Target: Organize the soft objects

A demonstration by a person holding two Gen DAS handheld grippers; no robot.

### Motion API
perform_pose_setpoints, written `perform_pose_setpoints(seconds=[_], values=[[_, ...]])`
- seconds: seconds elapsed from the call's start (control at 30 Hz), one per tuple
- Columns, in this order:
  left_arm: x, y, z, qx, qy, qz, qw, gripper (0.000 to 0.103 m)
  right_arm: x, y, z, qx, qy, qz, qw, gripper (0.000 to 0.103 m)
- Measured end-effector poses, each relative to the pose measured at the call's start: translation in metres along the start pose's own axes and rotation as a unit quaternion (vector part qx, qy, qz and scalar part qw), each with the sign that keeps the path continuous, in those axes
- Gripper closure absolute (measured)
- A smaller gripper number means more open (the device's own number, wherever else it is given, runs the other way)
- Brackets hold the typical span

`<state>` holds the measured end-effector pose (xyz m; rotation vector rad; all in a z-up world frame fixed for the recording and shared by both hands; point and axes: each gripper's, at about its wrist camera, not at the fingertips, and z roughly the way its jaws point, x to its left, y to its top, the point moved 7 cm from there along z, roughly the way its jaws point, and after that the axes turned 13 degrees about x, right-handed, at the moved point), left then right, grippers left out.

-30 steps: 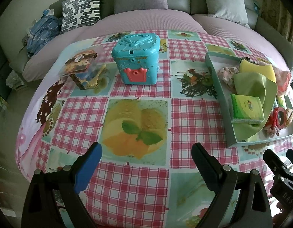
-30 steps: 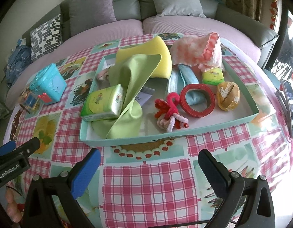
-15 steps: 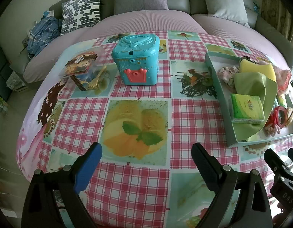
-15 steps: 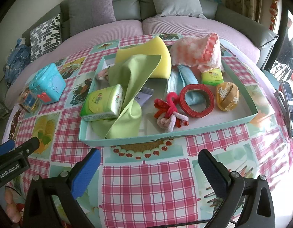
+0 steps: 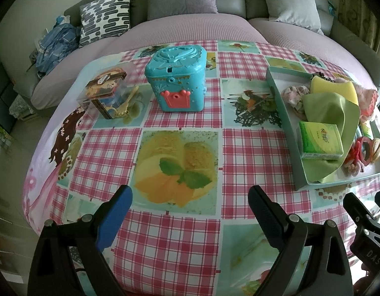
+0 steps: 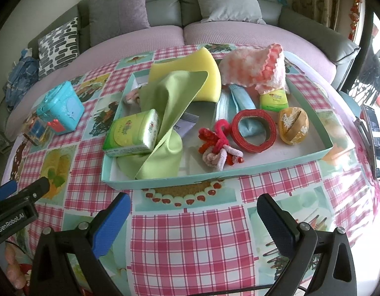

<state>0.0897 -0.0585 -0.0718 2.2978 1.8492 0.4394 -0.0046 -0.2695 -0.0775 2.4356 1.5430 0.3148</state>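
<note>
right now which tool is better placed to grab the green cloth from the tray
Right. The right tool is open and faces the tray head-on, with the green cloth just past the near wall. The left tool, also open, faces bare tablecloth, with the tray off to its right.

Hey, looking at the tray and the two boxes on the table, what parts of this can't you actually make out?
- Blue face mask, right wrist view: its far end lies under the pink knitted cloth.
- Floral scrunchie, right wrist view: mostly behind the green cloth.
- Clear box, left wrist view: contents too small to identify.
- Teal box: closed, inside hidden.
- Dark device, right wrist view: distorted by the fisheye edge.
</note>
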Motion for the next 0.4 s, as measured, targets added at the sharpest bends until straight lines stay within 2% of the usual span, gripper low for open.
perform_pose_setpoints(seconds=[0.4], values=[[-0.0016,0.0002,-0.003,-0.009,0.012,0.007,0.9999,0.008,-0.0004,-0.0004,0.0002,0.0,0.0,0.0,1.0,0.0]])
